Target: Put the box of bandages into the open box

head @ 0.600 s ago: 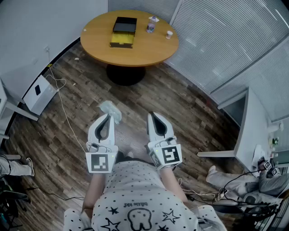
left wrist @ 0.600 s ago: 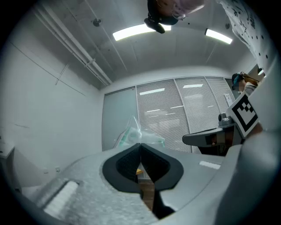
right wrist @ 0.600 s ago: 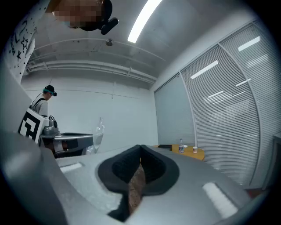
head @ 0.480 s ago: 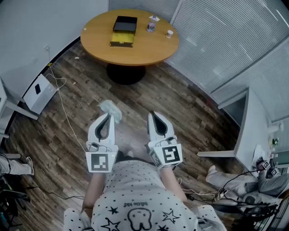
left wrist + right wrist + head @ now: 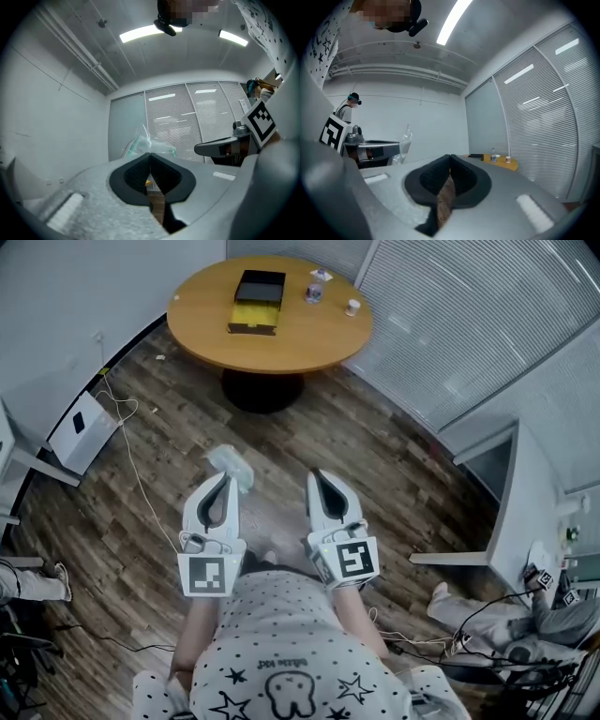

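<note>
The box of bandages (image 5: 230,465), pale green and white in crinkled clear plastic, sticks out past the tip of my left gripper (image 5: 228,481), which is shut on its plastic edge. In the left gripper view the box of bandages (image 5: 151,146) rises just above the closed jaws. My right gripper (image 5: 319,476) is shut with nothing in it, held beside the left one over the wooden floor. The open box (image 5: 255,315), yellow inside with a black lid (image 5: 260,287) behind it, lies far ahead on the round table (image 5: 281,343).
A small bottle (image 5: 316,287) and a cup (image 5: 352,307) stand on the table to the right of the open box. A white unit (image 5: 82,432) with a trailing cable sits by the left wall. Blinds line the right side; a desk (image 5: 520,512) stands at the right.
Both grippers stay as they were, side by side and shut. The head view has shifted slightly, so the table sits a little higher in the frame.
</note>
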### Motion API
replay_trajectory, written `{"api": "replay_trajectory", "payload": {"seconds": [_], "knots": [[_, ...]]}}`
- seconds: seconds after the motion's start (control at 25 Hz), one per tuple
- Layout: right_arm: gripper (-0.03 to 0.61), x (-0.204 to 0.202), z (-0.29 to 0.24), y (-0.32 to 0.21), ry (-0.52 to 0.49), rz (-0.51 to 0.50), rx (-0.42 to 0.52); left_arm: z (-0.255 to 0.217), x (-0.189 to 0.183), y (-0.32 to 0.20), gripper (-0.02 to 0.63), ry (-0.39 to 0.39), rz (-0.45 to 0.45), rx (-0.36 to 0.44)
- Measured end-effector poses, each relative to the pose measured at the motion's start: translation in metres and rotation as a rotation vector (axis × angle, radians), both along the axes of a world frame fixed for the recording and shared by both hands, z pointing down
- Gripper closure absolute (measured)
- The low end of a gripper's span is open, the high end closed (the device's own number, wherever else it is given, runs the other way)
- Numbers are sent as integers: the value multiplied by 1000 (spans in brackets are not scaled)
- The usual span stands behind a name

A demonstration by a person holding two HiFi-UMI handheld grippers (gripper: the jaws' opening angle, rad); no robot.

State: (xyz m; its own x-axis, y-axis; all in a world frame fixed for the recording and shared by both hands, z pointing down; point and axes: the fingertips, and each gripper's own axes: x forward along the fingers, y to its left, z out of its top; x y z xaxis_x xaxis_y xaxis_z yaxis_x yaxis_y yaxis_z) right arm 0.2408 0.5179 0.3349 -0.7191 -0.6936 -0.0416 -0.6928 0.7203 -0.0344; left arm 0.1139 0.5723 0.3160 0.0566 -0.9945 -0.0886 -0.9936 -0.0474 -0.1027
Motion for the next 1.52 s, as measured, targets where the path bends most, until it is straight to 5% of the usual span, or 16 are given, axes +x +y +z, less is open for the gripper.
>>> {"api": "replay_trajectory", "payload": {"seconds": [0.72,1.52], "knots": [[574,-6,8,-18,22,-17,-22,10,-14,-26,601,36,-5,-33],[574,-105,10,-182,51,62,-57,4,-117,-197,601,42,94,-51]]}}
